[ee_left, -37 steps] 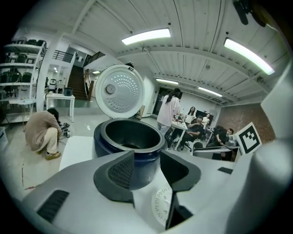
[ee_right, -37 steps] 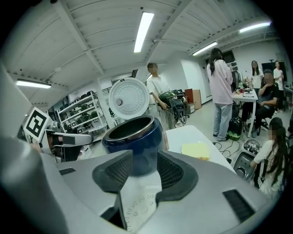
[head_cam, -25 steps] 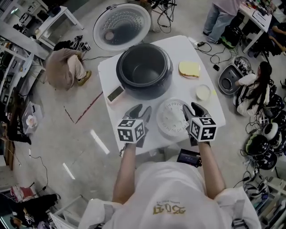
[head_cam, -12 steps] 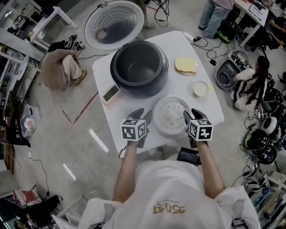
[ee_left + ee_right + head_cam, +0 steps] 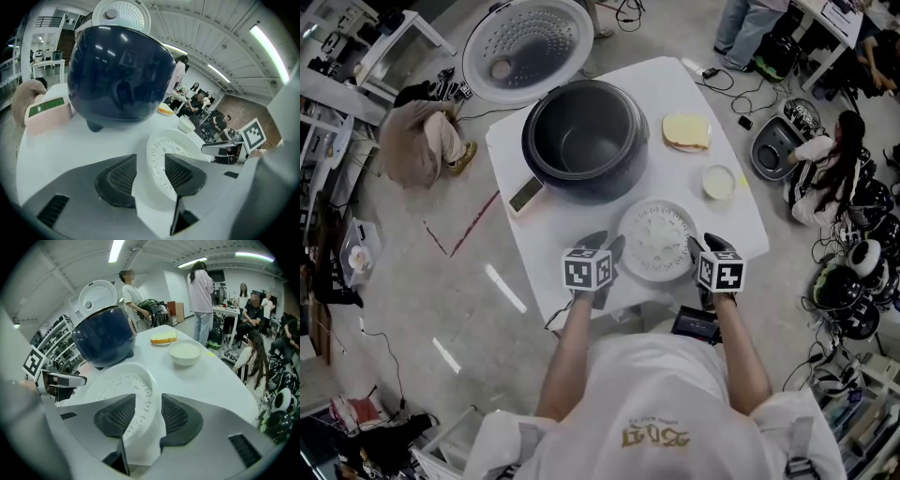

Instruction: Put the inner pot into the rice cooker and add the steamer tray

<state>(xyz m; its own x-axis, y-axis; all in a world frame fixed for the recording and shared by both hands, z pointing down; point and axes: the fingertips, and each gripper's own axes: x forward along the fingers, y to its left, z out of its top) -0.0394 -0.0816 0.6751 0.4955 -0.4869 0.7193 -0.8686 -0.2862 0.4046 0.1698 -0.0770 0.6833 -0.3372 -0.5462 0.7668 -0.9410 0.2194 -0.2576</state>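
Left gripper (image 5: pixel 605 244) is standing wide, its jaws having just been opening. The left rim of the steamer tray (image 5: pixel 656 239) is sitting between them, with the pads not pressing on it. Right gripper (image 5: pixel 708 246) is also standing wide, straddling the tray's right rim without clamping.

Tray is lying flat on the white table (image 5: pixel 675 89), just in front of the rice cooker (image 5: pixel 581 139) on the person's side, and is not touching it. The lid (image 5: pixel 528 49) is standing open behind the cooker, past the far table edge. Right of the cooker, a slice of bread (image 5: pixel 685 132) and a small bowl (image 5: pixel 719 181) are sitting apart from it. Grey floor (image 5: pixel 422 272) is surrounding the table. Further right of the cooker, a person (image 5: pixel 834 178) is sitting among clutter.

Head view is showing the cooker's dark hollow inside, which neither gripper view is showing. Left gripper view is showing the cooker's dark-blue outer wall from the side. Right gripper view is showing people standing (image 5: pixel 202 291) under ceiling lights.
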